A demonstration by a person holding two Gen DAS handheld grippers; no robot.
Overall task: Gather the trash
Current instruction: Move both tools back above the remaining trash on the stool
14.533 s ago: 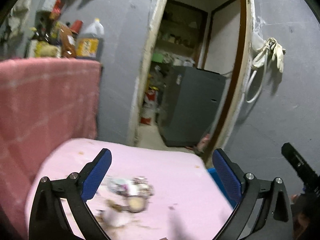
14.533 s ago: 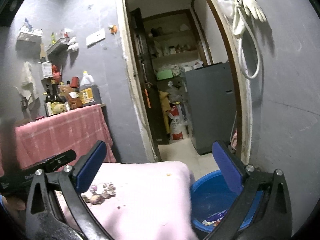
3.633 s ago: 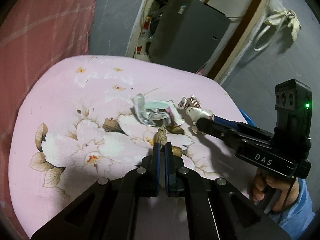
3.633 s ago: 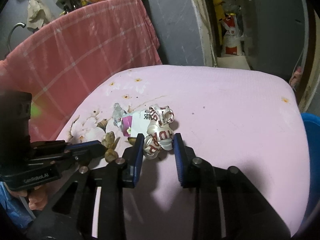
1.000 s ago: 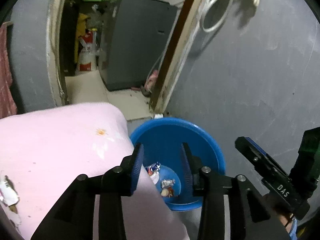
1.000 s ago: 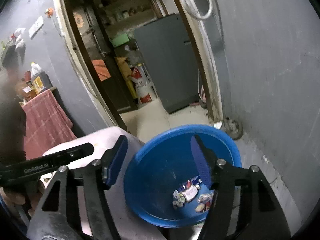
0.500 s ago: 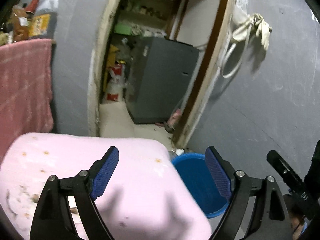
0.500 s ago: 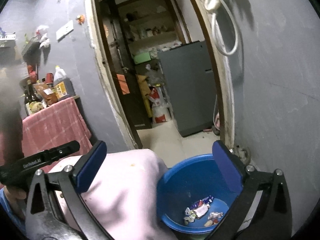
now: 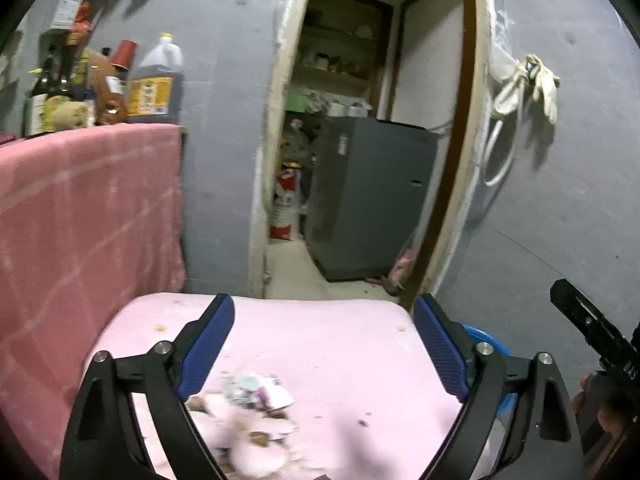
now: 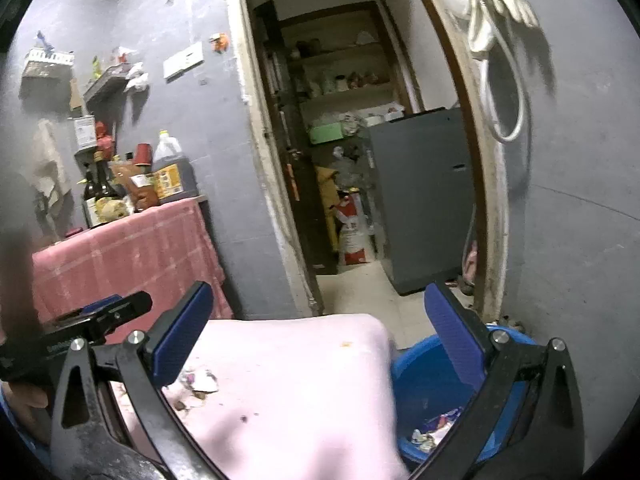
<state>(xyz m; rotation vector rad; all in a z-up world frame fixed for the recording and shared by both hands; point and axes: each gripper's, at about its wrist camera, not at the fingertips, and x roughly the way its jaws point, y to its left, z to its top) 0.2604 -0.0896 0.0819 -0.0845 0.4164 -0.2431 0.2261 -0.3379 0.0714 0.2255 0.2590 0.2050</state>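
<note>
A small heap of trash, a crumpled white and purple wrapper (image 9: 258,390) with brown scraps (image 9: 258,438), lies on the pink flowered table (image 9: 320,344). My left gripper (image 9: 324,354) is open and empty above the table, just behind the heap. My right gripper (image 10: 318,340) is open and empty over the table's right edge. The heap shows in the right wrist view (image 10: 198,386) beside its left finger. A blue basin (image 10: 424,380) stands on the floor right of the table with wrappers (image 10: 434,434) in it.
A pink cloth (image 9: 80,220) drapes a counter at left with bottles (image 9: 154,84) on it. A doorway opens ahead onto a grey cabinet (image 9: 368,196). A grey wall (image 9: 568,200) with hung gloves (image 9: 536,84) is at right.
Both grippers have swung left from the blue basin back toward the table. The trash heap has come into view under the left gripper. Both jaws stay wide open.
</note>
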